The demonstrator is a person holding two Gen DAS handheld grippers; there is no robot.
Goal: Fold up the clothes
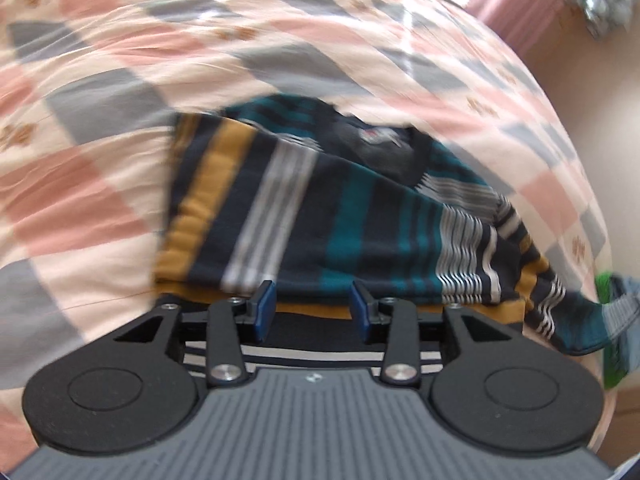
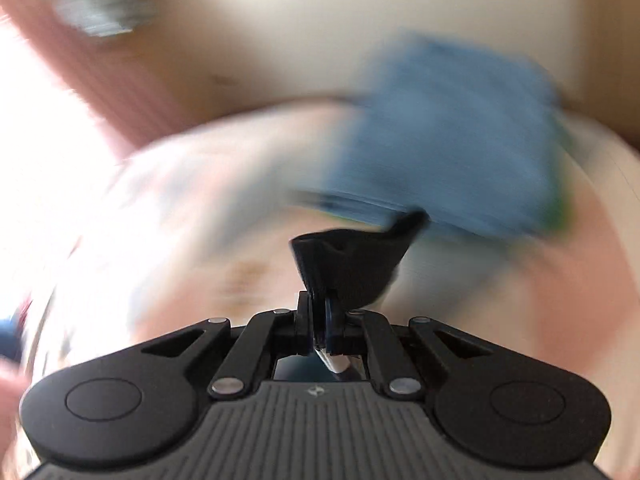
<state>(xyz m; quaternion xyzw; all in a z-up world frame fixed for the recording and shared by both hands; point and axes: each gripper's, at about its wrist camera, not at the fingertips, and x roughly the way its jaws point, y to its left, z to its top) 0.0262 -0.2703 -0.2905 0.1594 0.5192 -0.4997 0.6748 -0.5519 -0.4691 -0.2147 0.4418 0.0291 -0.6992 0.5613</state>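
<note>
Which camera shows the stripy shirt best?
The left wrist view. There the stripy shirt lies spread on the checked bedspread, its stripes plain to see beyond the open left gripper. The right wrist view is blurred and shows only a dark bit of cloth pinched in the right gripper.

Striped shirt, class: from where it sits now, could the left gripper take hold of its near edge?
Probably yes. The left gripper is open, the striped shirt lies directly before its fingers, and nothing sits between.
</note>
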